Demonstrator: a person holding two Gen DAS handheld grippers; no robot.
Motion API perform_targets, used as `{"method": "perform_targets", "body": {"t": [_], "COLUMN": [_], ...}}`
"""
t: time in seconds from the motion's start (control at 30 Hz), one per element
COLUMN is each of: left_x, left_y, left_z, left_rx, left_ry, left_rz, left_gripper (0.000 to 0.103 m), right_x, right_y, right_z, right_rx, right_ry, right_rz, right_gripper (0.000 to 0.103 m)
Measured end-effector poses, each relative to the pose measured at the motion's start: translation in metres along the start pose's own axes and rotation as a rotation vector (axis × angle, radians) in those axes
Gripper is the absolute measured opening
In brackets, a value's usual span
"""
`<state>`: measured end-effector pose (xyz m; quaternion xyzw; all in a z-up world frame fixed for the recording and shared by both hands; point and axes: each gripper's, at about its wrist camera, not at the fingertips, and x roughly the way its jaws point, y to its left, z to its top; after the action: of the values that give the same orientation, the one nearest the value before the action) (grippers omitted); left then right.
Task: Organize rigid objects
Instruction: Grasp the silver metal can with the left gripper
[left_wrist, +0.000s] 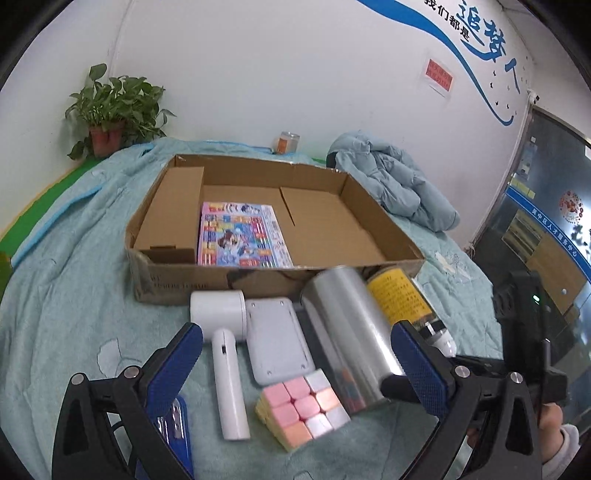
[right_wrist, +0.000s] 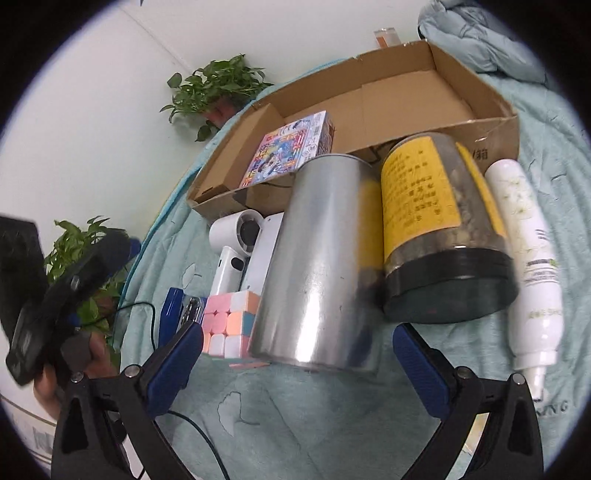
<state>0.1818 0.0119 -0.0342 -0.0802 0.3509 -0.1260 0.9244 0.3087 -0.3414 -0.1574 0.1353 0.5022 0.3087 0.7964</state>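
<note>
Before the cardboard box (left_wrist: 236, 284), the left gripper (left_wrist: 295, 363) gapes wide and empty over a pastel cube (left_wrist: 303, 406) and white fan (left_wrist: 221, 332). Nearer that box's front wall, the right gripper (right_wrist: 297, 365), equally wide and empty, faces the silver can (right_wrist: 317, 258); picking comes next, probably needing a centred grasp.

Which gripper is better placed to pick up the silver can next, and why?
Probably the right gripper: its open jaws sit just short of the silver can, nearly centred on it. The left gripper, also open, faces the cube and white case.
</note>
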Motion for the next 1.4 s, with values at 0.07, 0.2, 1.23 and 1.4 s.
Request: {"method": "perform_targets", "body": {"t": [0.07, 0.2, 1.23, 1.4], "left_x": [-0.003, -0.006, 0.050, 0.057], "left_y": [-0.003, -0.006, -0.045, -0.037], "left_z": [-0.006, -0.016, -0.103, -0.106], "left_rx": [-0.005, -0.020, -0.171, -0.203], "left_ry": [0.003, 0.047, 0.419, 0.424], "left_rz": [-0.013, -0.059, -0.350, -0.360], "left_gripper": [0.103, 0.102, 0.089, 0.086], "right_x": [0.009, 0.012, -0.001, 0.010], "right_y": [0.005, 0.013, 0.025, 0.033], "right_z": [0.001, -0.009, -0.087, -0.089], "right_rx": [-0.015, -0.068, -0.073, -0.073], "right_ry": [0.016, 0.021, 0.162, 0.163], "right_rz": [-0.016, -0.088, 0.119, 0.110], "right_gripper": [0.098, 0.085, 0.091, 0.093]}}
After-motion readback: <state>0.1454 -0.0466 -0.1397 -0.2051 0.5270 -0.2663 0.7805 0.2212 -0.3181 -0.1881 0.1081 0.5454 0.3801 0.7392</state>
